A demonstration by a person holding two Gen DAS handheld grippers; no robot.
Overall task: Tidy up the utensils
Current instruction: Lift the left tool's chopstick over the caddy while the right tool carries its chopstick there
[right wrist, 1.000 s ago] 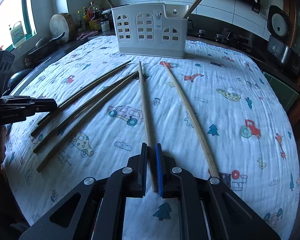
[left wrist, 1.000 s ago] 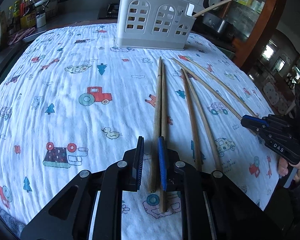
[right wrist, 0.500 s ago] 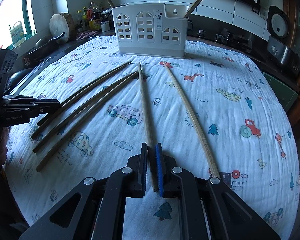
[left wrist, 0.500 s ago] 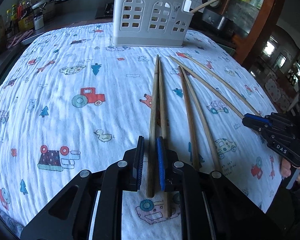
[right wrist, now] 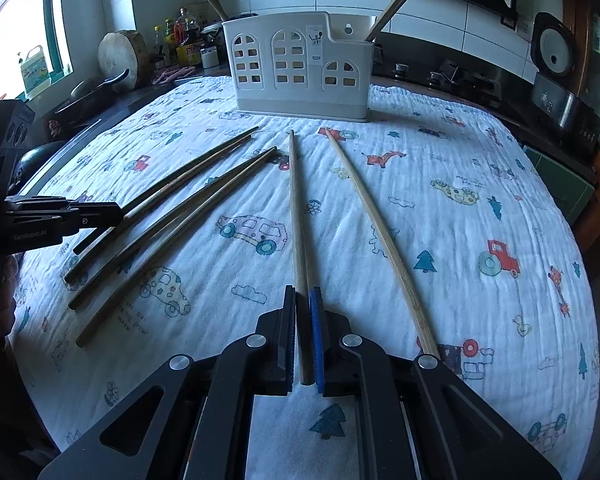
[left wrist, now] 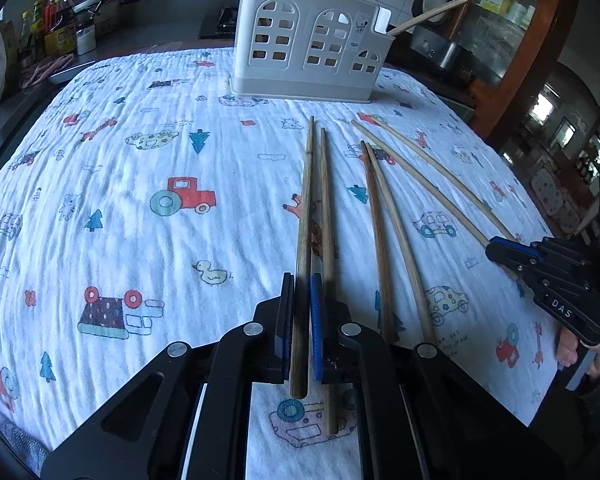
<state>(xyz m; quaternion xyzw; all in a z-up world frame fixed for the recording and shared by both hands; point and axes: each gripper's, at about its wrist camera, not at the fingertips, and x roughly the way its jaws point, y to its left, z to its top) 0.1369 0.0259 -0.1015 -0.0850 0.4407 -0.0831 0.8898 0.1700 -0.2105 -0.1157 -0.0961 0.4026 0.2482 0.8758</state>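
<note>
Several long wooden chopsticks lie on a printed cloth (left wrist: 140, 168) in front of a white utensil holder (left wrist: 308, 44), which also shows in the right wrist view (right wrist: 300, 68). My left gripper (left wrist: 302, 280) is shut on the thick end of a dark chopstick (left wrist: 305, 208); its partner (left wrist: 327, 216) lies just right of it. My right gripper (right wrist: 302, 296) is shut on a pale chopstick (right wrist: 296, 208); another pale one (right wrist: 376, 232) lies to its right. Two chopstick pairs (right wrist: 180, 200) lie to the left, near the left gripper (right wrist: 60, 216).
The holder has chopsticks standing in it at both ends (right wrist: 396, 0). Bottles (right wrist: 184, 36), a round wooden block (right wrist: 122, 56) and a pan sit on the counter behind the table. A rice cooker (right wrist: 556, 48) stands at the back right.
My left gripper has closed from a wider gap onto the dark chopstick. My right gripper has stayed shut on the pale chopstick and has barely moved.
</note>
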